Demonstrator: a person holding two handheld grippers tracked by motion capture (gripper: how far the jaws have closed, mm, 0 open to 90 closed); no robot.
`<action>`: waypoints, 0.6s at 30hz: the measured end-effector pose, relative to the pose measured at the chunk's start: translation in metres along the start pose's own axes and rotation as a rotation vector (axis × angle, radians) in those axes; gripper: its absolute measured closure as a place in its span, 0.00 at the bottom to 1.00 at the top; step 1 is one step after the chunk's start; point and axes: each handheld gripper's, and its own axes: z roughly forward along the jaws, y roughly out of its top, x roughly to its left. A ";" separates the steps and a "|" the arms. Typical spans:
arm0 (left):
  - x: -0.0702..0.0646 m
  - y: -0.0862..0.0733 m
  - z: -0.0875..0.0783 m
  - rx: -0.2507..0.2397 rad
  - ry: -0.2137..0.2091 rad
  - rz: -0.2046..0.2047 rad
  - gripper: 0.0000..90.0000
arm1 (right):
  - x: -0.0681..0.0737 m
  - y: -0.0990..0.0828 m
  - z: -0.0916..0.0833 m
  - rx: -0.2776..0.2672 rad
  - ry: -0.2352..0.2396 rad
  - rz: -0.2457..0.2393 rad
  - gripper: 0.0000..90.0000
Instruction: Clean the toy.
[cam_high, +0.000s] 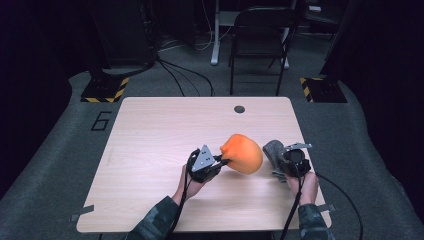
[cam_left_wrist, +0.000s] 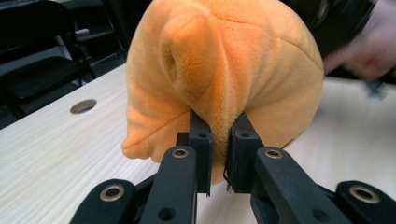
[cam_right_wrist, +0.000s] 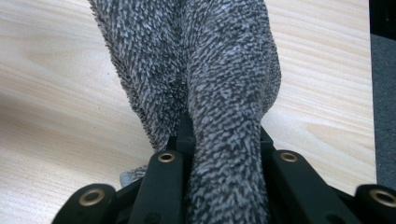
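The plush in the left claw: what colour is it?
Orange; the plush shows best in the left gripper view.

Right tool (cam_right_wrist: 224, 140) clamped on a fold of grey, speckled fuzzy cloth (cam_right_wrist: 219, 79), black jaws pressed tight against both sides. Cloth running up and away from the jaws, over the pale wooden bench (cam_right_wrist: 60, 93). Dark floor beyond the bench edge, far right.

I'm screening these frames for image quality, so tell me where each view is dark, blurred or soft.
High view: surroundings nearly black, the table evenly lit. Left gripper view: the orange plush is sharp, the hand at upper right motion-blurred, chairs dim. Right gripper view: the grey fuzzy cloth is crisp, slightly soft near the lens.
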 end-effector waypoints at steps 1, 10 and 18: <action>0.000 0.000 0.000 0.000 0.000 0.000 0.92 | 0.000 0.000 0.000 0.000 0.000 0.000 0.82; 0.003 0.021 -0.015 0.042 0.005 -0.241 0.91 | 0.001 0.000 0.000 0.007 0.001 -0.004 0.82; 0.008 0.014 -0.010 0.094 -0.021 -0.368 0.91 | 0.002 0.000 0.000 0.012 0.007 -0.006 0.82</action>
